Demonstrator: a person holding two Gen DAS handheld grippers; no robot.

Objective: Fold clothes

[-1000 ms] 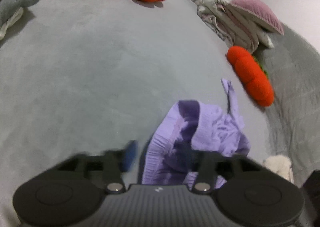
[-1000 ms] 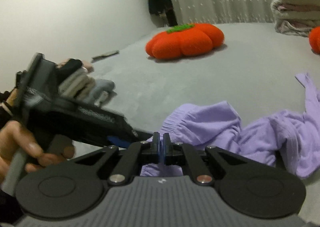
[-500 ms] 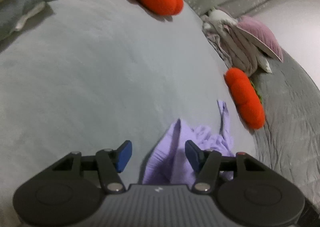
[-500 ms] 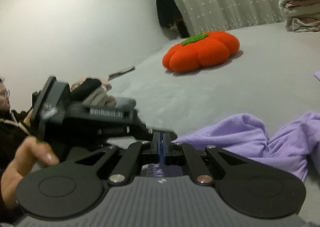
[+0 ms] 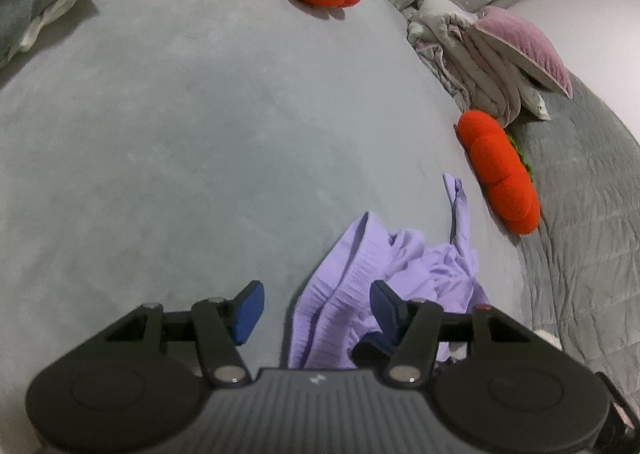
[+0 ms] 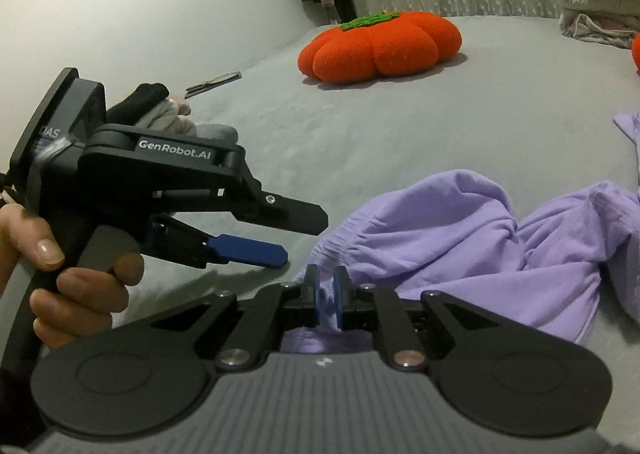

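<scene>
The left gripper stands about half open, its blue pads well apart; a ridge of the lilac garment rises between them without either pad pressing on it, so it has hold of nothing. From the right wrist view the same left gripper shows side-on at 9 o'clock, held in a hand, its pads parted and pointing toward 3 o'clock, just short of the garment's gathered edge. The right gripper has just been opening: its jaws now stand a narrow slit apart, with lilac cloth showing in the gap, and I cannot tell whether the pads still press on it. The lilac garment lies crumpled on the grey bed. In the left wrist view it sits at 5 o'clock of centre, its long axis running from the gripper up toward 1 o'clock, where a thin strap ends near the smaller orange cushion. A larger pumpkin cushion lies at 12 o'clock in the right wrist view, well apart from the garment.
</scene>
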